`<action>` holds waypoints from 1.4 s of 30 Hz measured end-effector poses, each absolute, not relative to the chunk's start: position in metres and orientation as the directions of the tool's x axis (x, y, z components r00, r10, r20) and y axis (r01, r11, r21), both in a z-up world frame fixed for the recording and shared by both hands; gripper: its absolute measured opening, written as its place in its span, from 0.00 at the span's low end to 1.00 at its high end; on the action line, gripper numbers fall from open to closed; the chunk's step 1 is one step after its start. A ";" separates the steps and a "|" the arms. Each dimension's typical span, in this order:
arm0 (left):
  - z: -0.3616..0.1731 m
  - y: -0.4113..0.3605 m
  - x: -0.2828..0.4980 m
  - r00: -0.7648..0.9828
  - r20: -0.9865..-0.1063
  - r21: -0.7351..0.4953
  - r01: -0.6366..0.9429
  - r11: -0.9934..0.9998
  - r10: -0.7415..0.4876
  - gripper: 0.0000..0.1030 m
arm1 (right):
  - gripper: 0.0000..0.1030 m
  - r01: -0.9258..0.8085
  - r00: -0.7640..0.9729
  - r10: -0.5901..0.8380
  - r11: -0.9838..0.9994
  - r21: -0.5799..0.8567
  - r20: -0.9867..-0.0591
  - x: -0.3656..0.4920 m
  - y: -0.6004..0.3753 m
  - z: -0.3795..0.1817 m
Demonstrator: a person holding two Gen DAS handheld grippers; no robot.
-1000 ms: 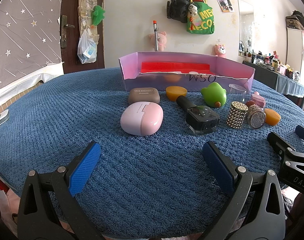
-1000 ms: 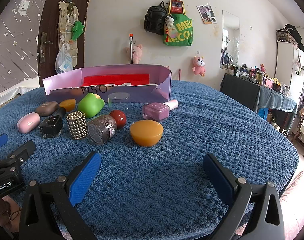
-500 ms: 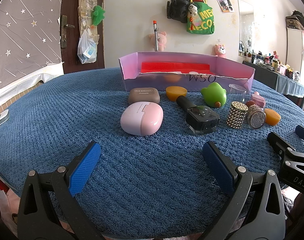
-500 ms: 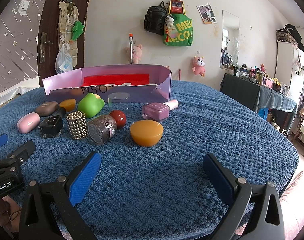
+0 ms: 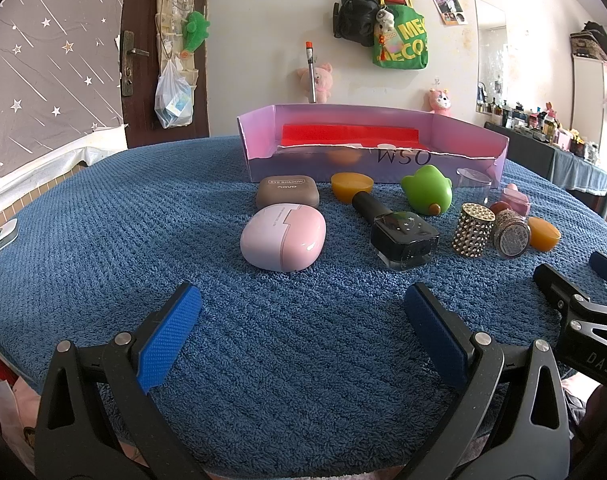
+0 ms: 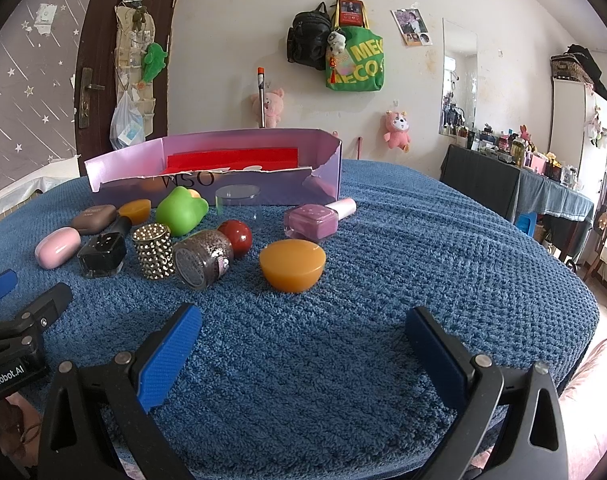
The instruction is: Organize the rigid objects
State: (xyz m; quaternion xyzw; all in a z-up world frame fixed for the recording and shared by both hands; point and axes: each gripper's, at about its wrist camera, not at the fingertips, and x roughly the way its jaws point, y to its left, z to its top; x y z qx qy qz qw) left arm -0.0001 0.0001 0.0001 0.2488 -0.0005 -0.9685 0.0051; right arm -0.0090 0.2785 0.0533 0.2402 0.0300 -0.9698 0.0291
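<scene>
Bottles (image 5: 403,236) and cases (image 5: 283,237) lie before the box (image 5: 303,164) on the table (image 5: 143,220)

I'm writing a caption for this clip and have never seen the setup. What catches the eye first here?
A purple box with a red lining stands at the far side of the blue towel-covered table. In front of it lies a bright scatter of small things: a pink egg-shaped case, a green toy, a black nail polish bottle on its side and an orange half-dome. The left tool and right tool are open and empty.
</scene>
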 end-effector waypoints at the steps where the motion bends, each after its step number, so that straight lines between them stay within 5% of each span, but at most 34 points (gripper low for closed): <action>1: 0.000 0.000 0.000 -0.876 -0.482 0.004 0.010 -1.000 -0.010 1.00 | 1.00 0.072 -0.883 -0.043 -0.996 -0.044 -0.468 -0.009 0.278 0.053; 15: 0.024 0.004 -0.002 -0.909 -0.416 0.071 -0.010 -0.997 -0.020 1.00 | 1.00 0.087 -0.877 -0.047 -0.994 -0.060 -0.479 -0.013 0.276 0.065; 28: 0.039 -0.023 -0.046 -0.825 -0.564 0.001 -0.038 -0.999 0.031 1.00 | 1.00 0.049 -0.863 -0.018 -0.998 -0.049 -0.505 -0.049 0.281 0.092; 35: 0.032 -0.029 -0.068 -0.758 -0.651 0.018 -0.072 -0.997 0.043 0.77 | 0.99 0.044 -0.807 -0.018 -0.999 -0.030 -0.590 -0.069 0.286 0.081; 42: 0.025 -0.028 -0.075 -0.700 -0.698 -0.061 -0.148 -0.987 0.148 0.44 | 0.71 0.072 -0.776 -0.047 -0.997 -0.015 -0.629 -0.076 0.286 0.071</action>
